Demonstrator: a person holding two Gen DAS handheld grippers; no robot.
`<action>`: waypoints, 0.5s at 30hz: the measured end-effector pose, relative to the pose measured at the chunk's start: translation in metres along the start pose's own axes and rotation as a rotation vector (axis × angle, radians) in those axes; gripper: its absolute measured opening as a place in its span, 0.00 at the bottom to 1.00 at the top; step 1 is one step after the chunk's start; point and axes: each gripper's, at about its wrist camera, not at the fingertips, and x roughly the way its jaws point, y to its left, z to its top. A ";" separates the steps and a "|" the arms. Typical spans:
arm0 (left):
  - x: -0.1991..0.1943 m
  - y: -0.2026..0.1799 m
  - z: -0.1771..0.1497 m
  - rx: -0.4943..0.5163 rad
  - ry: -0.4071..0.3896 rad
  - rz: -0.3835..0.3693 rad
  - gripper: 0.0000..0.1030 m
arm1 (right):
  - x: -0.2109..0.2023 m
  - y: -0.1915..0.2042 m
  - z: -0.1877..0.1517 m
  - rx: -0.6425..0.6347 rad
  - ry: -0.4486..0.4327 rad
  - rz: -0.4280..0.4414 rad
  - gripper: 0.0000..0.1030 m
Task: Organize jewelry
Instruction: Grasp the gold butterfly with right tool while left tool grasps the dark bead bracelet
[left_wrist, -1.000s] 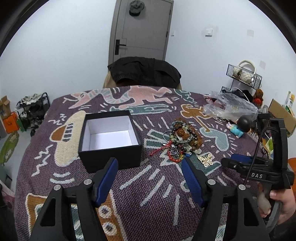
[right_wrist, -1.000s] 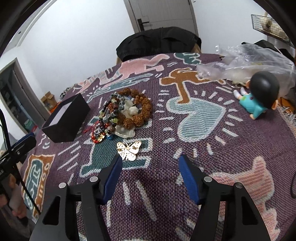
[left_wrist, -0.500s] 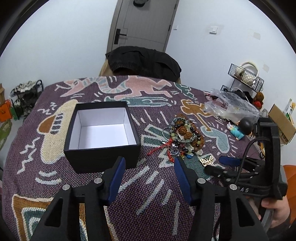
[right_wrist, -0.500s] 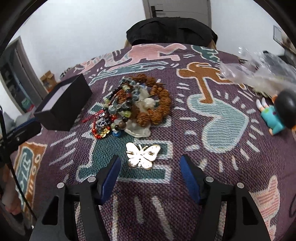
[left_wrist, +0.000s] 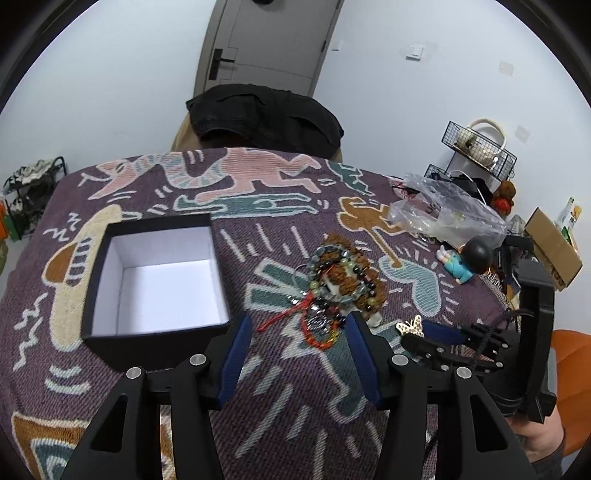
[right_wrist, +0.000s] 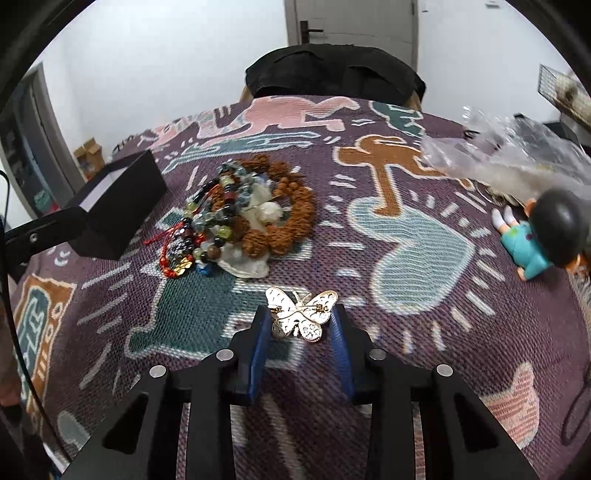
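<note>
A gold butterfly brooch (right_wrist: 295, 321) lies pin side up on the patterned cloth, between the blue pads of my right gripper (right_wrist: 300, 313). The jaws are closing and both pads touch its wings. In the left wrist view the same brooch (left_wrist: 410, 326) shows at the tip of the right gripper (left_wrist: 419, 332). A pile of bead bracelets (right_wrist: 251, 214) lies just beyond it. My left gripper (left_wrist: 300, 319) hovers open over the cloth, nothing between its pads, near the pile (left_wrist: 343, 273) and right of the open black box (left_wrist: 155, 347), whose white inside is bare.
A small doll (right_wrist: 543, 236) and a crumpled clear plastic bag (right_wrist: 509, 158) lie at the right of the table. A chair draped with a black jacket (left_wrist: 262, 114) stands behind the far edge. A wire rack (left_wrist: 476, 147) and a cardboard box (left_wrist: 554, 243) stand off to the right.
My right gripper moved forward around the butterfly brooch and its jaws narrowed onto it. The left gripper's jaws narrowed and it slid closer to the box and the bead pile.
</note>
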 end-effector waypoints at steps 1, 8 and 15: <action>0.003 -0.002 0.003 0.000 0.006 -0.005 0.53 | -0.002 -0.004 -0.002 0.014 -0.003 0.003 0.33; 0.023 -0.010 0.021 0.008 0.046 -0.022 0.47 | -0.012 -0.030 -0.010 0.103 -0.031 0.038 0.33; 0.052 -0.010 0.032 -0.014 0.134 -0.042 0.40 | -0.023 -0.046 -0.014 0.154 -0.059 0.064 0.33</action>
